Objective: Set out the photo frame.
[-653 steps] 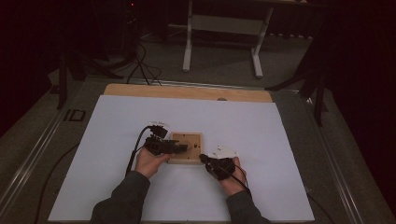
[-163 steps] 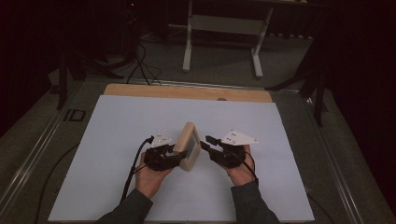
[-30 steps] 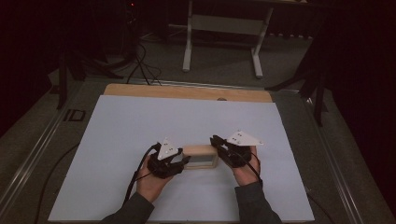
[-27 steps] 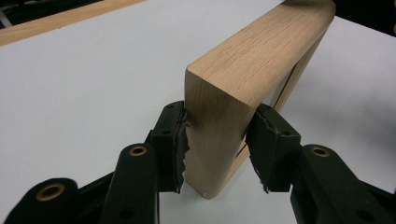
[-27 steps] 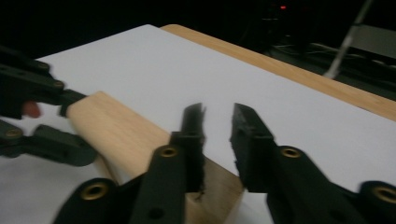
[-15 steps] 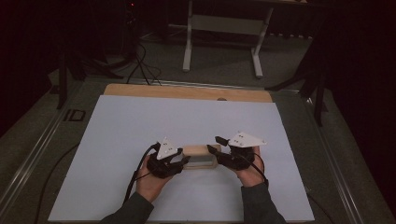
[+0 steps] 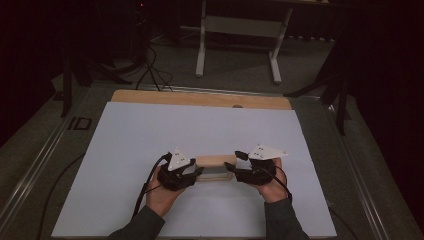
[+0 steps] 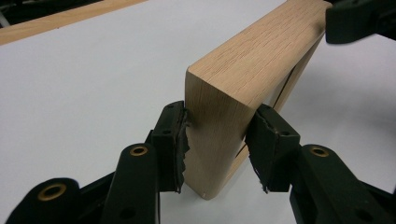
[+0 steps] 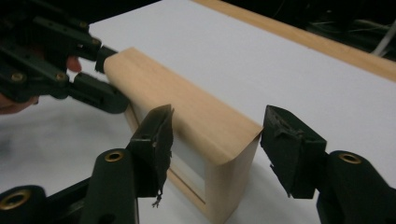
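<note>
- The wooden box (image 7: 215,162) stands on its edge, low in the middle of the high view.
- The left gripper (image 8: 218,140) pinches one end.
- The right gripper (image 9: 215,140) has just been opening; its pads sit apart around the other end.
- Left to do: let go fully.

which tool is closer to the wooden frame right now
Left. The left tool clamps one end of the wooden frame, pads pressing both faces. The right tool straddles the other end, jaws just opened, with a gap on one side.

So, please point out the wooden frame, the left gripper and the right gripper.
wooden frame (image 8: 252,70), left gripper view, its broad top face
left gripper (image 8: 217,140), left gripper view, midway between its fingertips
right gripper (image 9: 215,135), right gripper view, midway between its fingertips
</note>
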### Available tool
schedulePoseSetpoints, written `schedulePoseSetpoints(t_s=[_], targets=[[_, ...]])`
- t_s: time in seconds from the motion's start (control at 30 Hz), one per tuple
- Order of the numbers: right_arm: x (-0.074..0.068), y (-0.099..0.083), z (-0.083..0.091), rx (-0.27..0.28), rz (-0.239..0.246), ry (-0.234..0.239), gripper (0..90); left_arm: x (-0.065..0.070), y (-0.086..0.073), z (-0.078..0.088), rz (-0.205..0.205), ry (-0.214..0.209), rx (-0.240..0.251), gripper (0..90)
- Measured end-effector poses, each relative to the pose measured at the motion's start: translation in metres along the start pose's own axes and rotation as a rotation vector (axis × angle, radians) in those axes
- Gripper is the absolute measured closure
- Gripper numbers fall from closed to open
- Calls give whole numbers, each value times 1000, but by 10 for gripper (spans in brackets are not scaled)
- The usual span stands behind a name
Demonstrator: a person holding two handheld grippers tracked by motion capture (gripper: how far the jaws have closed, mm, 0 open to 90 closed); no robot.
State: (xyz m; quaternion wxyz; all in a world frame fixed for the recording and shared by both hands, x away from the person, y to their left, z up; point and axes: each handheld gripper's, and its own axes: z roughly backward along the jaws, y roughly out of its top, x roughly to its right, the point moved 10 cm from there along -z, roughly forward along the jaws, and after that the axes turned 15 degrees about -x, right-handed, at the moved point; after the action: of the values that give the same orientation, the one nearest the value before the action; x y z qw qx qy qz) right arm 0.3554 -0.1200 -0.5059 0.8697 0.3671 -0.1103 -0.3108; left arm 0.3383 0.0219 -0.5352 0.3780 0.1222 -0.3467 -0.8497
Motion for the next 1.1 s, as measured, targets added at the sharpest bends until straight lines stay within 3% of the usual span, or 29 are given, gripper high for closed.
schedulePoseSetpoints(t_s=[0.27, 0.57, 1.1], targets=[[2, -11, -9, -34, 12, 23, 419, 0, 1, -1, 2, -4, 2, 573], [5, -18, -15, -70, 39, -27, 505, 0, 2, -2, 0, -6, 3, 565], [7, -18, -14, -67, 46, -42, 541, -1, 2, -1, -19, 16, 13, 575]])
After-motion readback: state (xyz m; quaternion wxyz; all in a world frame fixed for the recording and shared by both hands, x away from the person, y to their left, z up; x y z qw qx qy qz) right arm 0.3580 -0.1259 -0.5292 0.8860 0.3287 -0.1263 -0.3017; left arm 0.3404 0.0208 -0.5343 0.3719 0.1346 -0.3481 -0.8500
